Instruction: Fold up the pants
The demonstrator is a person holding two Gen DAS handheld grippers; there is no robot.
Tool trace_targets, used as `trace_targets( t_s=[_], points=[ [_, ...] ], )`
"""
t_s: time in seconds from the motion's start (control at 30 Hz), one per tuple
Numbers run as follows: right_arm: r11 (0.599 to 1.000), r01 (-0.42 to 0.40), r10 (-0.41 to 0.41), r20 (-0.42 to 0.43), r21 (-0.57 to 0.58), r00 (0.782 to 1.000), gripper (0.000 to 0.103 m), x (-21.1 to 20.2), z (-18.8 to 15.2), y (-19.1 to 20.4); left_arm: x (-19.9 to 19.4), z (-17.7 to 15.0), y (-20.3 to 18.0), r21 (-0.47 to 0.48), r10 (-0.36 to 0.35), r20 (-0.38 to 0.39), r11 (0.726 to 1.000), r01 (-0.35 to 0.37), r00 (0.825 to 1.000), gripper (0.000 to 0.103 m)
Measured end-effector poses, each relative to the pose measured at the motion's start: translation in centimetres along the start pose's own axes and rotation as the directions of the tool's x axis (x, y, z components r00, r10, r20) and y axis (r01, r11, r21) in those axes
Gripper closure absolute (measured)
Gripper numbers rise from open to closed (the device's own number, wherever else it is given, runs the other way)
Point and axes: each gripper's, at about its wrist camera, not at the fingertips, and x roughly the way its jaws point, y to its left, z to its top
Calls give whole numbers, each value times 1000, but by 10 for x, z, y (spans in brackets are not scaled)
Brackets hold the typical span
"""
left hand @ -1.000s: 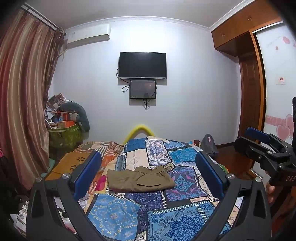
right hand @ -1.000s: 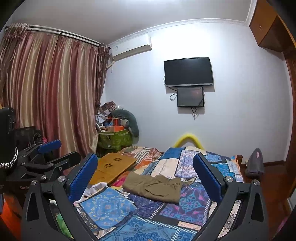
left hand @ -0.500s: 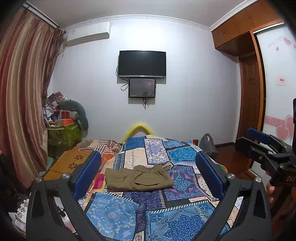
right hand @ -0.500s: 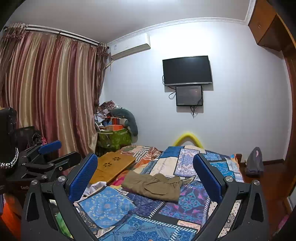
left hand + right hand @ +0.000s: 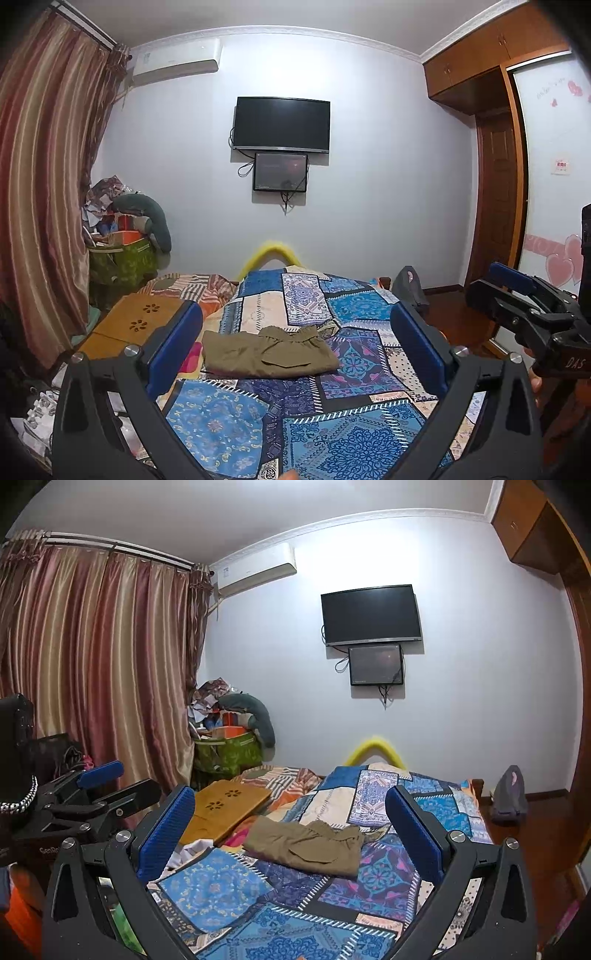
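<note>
Olive-brown pants (image 5: pixel 269 350) lie folded into a flat rectangle on the blue patchwork bedspread (image 5: pixel 332 435), waistband toward the far side. They also show in the right wrist view (image 5: pixel 306 845). My left gripper (image 5: pixel 295 343) is open and empty, held back and above the bed, well short of the pants. My right gripper (image 5: pixel 291 823) is open and empty too, likewise held back from the pants. The right gripper shows at the right edge of the left wrist view (image 5: pixel 517 295); the left gripper shows at the left of the right wrist view (image 5: pixel 99 786).
A wooden lap table (image 5: pixel 129 325) lies on the bed's left side next to a striped blanket (image 5: pixel 195 288). A green bin of clutter (image 5: pixel 122 258) stands by the curtain (image 5: pixel 40 184). A TV (image 5: pixel 282 123) hangs on the far wall. A wardrobe (image 5: pixel 498 166) stands at right.
Both grippers tilted up slightly, so the bed and pants sit a little lower in view. The pants have not moved and both grippers stay open.
</note>
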Motion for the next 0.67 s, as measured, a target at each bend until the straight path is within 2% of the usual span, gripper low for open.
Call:
trace_targets(
  t_s=[0.67],
  points=[
    [1000,-8,8,-10,-1,1000,0,6,-4,-3,12,-4,3,-12,-12,-31,1000,12,999,0]
  ],
)
